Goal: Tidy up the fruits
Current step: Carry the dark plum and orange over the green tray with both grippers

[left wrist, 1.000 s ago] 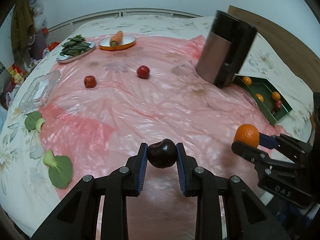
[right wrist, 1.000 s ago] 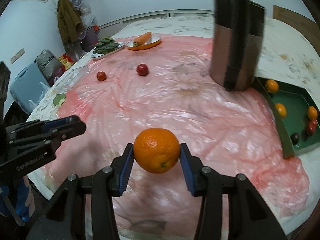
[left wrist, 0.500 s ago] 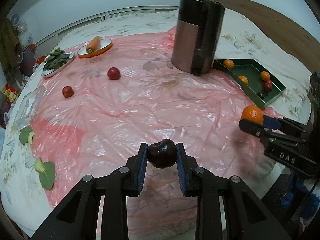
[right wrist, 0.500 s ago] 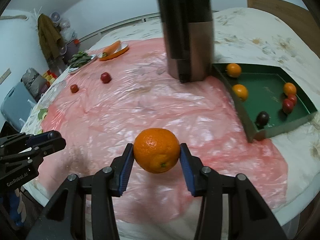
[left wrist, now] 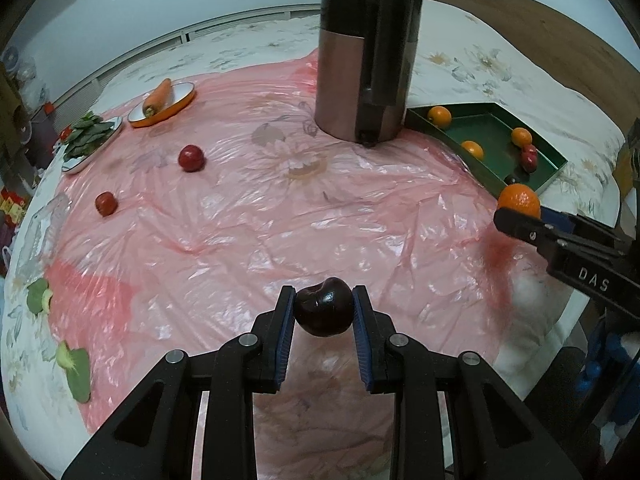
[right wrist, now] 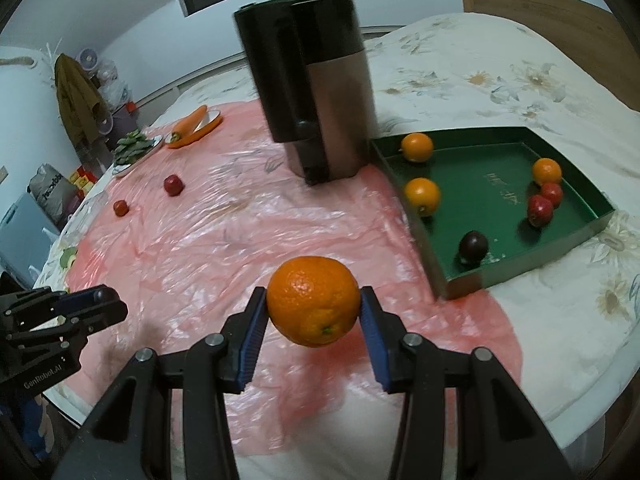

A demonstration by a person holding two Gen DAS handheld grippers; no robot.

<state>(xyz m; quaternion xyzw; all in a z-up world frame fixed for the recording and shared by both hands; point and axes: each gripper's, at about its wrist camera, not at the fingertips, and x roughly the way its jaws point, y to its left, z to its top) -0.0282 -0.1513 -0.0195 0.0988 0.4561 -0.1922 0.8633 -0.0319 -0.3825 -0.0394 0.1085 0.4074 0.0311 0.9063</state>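
- Left gripper (left wrist: pixel 324 312): fingers clamped on a dark plum (left wrist: pixel 324 307), held off the surface above the near part of the pink plastic sheet (left wrist: pixel 280 216).
- Right gripper (right wrist: pixel 314 312): fingers clamped on an orange (right wrist: pixel 313 306), also held in the air, near the front left corner of the green tray (right wrist: pixel 592 230).
- From the left wrist view the right gripper with its orange sits at the right edge, in front of the tray's near corner.
- Green tray lies on the floral bedsheet (right wrist: pixel 500 76) at the right, partly touching the sheet edge; inside are three oranges, two red fruits together near the right wall and one dark plum near the front wall.
- Tall dark-and-copper canister (left wrist: pixel 366 64) stands upright just beside the tray's far left corner.
- Two red fruits (left wrist: pixel 191 157) lie loose on the pink sheet, far left.
- Orange-rimmed dish with a carrot (left wrist: pixel 158 96) and a plate of green leaves (left wrist: pixel 89 136) sit at the far left edge.
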